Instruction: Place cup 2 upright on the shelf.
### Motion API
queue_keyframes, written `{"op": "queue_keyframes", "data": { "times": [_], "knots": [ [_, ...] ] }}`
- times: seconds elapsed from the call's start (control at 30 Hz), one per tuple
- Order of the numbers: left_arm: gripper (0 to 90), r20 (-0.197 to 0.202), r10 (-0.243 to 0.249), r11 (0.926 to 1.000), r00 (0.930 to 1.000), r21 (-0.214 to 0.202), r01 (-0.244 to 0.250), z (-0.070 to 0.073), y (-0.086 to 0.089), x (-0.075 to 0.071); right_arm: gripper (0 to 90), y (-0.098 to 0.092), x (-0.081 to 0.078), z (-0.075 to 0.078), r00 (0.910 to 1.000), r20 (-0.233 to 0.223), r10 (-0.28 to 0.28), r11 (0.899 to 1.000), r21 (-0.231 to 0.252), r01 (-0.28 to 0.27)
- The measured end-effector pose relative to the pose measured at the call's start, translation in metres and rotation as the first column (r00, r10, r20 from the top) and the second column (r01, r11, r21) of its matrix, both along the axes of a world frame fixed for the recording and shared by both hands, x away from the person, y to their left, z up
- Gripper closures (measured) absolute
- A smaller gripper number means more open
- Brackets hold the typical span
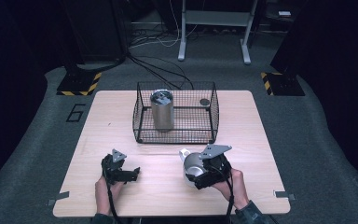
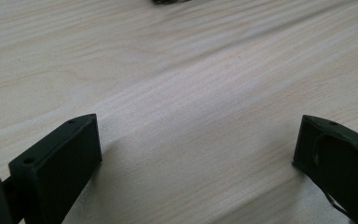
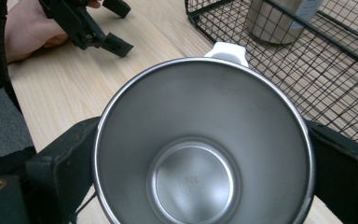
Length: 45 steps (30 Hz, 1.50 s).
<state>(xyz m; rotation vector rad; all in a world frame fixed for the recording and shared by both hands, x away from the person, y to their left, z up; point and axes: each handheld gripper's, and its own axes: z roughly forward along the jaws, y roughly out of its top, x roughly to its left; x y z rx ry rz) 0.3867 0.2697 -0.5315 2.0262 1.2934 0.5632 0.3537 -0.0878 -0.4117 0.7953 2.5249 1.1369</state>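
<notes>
A shiny steel cup (image 1: pixel 193 163) with a white handle (image 3: pixel 226 49) is tipped on its side just above the table's front right part. My right gripper (image 1: pixel 192 169) is shut on it; in the right gripper view its jaws press the cup (image 3: pixel 200 140) from both sides and I look straight into its empty inside. My left gripper (image 1: pixel 131 171) rests low on the table at the front left, held by a hand. Its jaws stand wide apart over bare wood, with nothing between them (image 2: pixel 196 140).
A black wire basket (image 1: pixel 175 136) stands at the table's middle back. It holds an upright steel tumbler (image 1: pixel 162 110) and a small dark disc (image 1: pixel 204 101). The light wooden table (image 1: pixel 116 126) has bare room in front of the basket. Floor cables and a stand lie beyond.
</notes>
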Motion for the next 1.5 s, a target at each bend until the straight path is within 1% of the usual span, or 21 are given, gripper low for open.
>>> {"op": "queue_keyframes", "data": {
  "times": [0.2, 0.27, 0.3, 0.37, 0.43, 0.6, 0.63, 0.8, 0.83, 1.03, 1.13, 1.17, 1.23, 1.27, 1.3, 1.33, 1.37, 1.4, 1.43, 1.47, 1.5],
  "knots": [
    [0.3, 0.000, 0.000, 1.0000, 1.0000, 0.000, 0.000, 0.000, 0.000, 0.000, 5.4, -0.003, 0.007, 0.006, 0.9999, 0.009, -0.013, 1.000, -0.010, 0.013],
    [0.3, 0.000, 0.000, 1.0000, 1.0000, 0.000, 0.000, 0.000, 0.000, 0.000, 5.4, -0.004, 0.009, 0.007, 0.9998, 0.014, -0.017, 1.000, -0.007, 0.017],
    [0.3, 0.000, 0.000, 1.0000, 1.0000, 0.000, 0.000, 0.000, 0.000, 0.000, 5.4, -0.005, 0.010, 0.009, 0.9998, 0.009, -0.017, 1.000, -0.009, 0.017],
    [0.3, 0.000, 0.000, 1.0000, 1.0000, 0.000, 0.000, 0.000, 0.000, 0.000, 5.3, -0.006, 0.012, 0.011, 0.9997, 0.019, -0.016, 1.000, -0.009, 0.017],
    [0.3, 0.000, 0.000, 1.0000, 1.0000, 0.000, 0.000, 0.000, 0.000, 0.000, 5.4, -0.008, 0.013, 0.013, 0.9995, 0.017, -0.028, 1.000, -0.006, 0.028],
    [0.3, 0.000, -0.001, 1.0000, 1.0000, 0.001, 0.001, 0.000, 0.000, 0.000, 5.4, -0.009, 0.016, 0.017, 0.9996, 0.018, -0.023, 1.000, -0.006, 0.023],
    [0.3, 0.000, -0.001, 1.0000, 1.0000, 0.001, 0.001, 0.000, 0.000, 0.000, 5.4, -0.010, 0.018, 0.020, 0.9994, 0.024, -0.024, 1.000, -0.003, 0.024],
    [0.3, 0.000, -0.001, 1.0000, 1.0000, 0.001, 0.001, 0.000, 0.000, 0.000, 5.4, -0.012, 0.021, 0.026, 0.9992, 0.022, -0.033, 0.999, 0.004, 0.033],
    [0.3, 0.000, -0.001, 1.0000, 1.0000, 0.001, 0.001, 0.000, 0.000, 0.000, 5.4, -0.013, 0.023, 0.027, 0.9991, 0.028, -0.033, 0.999, 0.007, 0.033],
    [0.3, 0.000, -0.001, 1.0000, 1.0000, 0.001, 0.001, 0.000, 0.000, 0.000, 5.4, -0.014, 0.027, 0.035, 0.9988, 0.031, -0.038, 0.999, 0.004, 0.038],
    [0.3, 0.000, 0.000, 1.0000, 1.0000, 0.000, 0.000, 0.000, 0.000, 0.000, 5.4, -0.014, 0.030, 0.040, 0.9986, 0.038, -0.038, 0.999, 0.003, 0.038],
    [0.3, 0.000, 0.000, 1.0000, 1.0000, 0.000, 0.000, 0.000, 0.000, 0.000, 5.4, -0.015, 0.032, 0.042, 0.9984, 0.047, -0.030, 1.000, 0.002, 0.030],
    [0.3, 0.000, -0.001, 1.0000, 1.0000, 0.000, 0.001, 0.000, 0.000, 0.000, 5.4, -0.015, 0.032, 0.044, 0.9984, 0.036, -0.045, 0.999, 0.005, 0.045],
    [0.3, 0.000, -0.001, 1.0000, 1.0000, 0.000, 0.001, 0.000, 0.000, 0.000, 5.4, -0.015, 0.034, 0.045, 0.9981, 0.049, -0.037, 0.999, 0.008, 0.037],
    [0.3, 0.000, -0.001, 1.0000, 1.0000, 0.000, 0.001, 0.000, 0.000, 0.000, 5.4, -0.016, 0.034, 0.046, 0.9982, 0.039, -0.046, 0.999, 0.009, 0.046],
    [0.3, 0.000, 0.000, 1.0000, 1.0000, 0.000, 0.000, 0.000, 0.000, 0.000, 5.4, -0.017, 0.035, 0.047, 0.9982, 0.045, -0.041, 0.999, 0.007, 0.041],
    [0.3, 0.000, -0.001, 1.0000, 1.0000, 0.000, 0.001, 0.000, 0.000, 0.000, 5.4, -0.017, 0.035, 0.048, 0.9978, 0.042, -0.052, 0.999, 0.012, 0.051],
    [0.3, 0.000, -0.001, 1.0000, 1.0000, 0.000, 0.001, 0.000, 0.000, 0.000, 5.4, -0.018, 0.036, 0.049, 0.9979, 0.044, -0.047, 0.999, 0.005, 0.047],
    [0.3, -0.004, -0.007, 0.9999, 1.0000, 0.008, 0.007, 0.000, 0.001, 0.000, 5.4, -0.018, 0.037, 0.050, 0.9976, 0.042, -0.055, 0.998, 0.011, 0.054],
    [0.3, -0.004, -0.007, 0.9999, 1.0000, 0.008, 0.007, 0.000, 0.001, 0.000, 5.4, -0.018, 0.038, 0.051, 0.9977, 0.049, -0.048, 0.999, 0.007, 0.047],
    [0.3, -0.004, -0.007, 0.9999, 1.0000, 0.008, 0.007, 0.000, 0.001, 0.000, 5.4, -0.018, 0.039, 0.053, 0.9974, 0.043, -0.058, 0.998, 0.011, 0.058]
  ]
}}
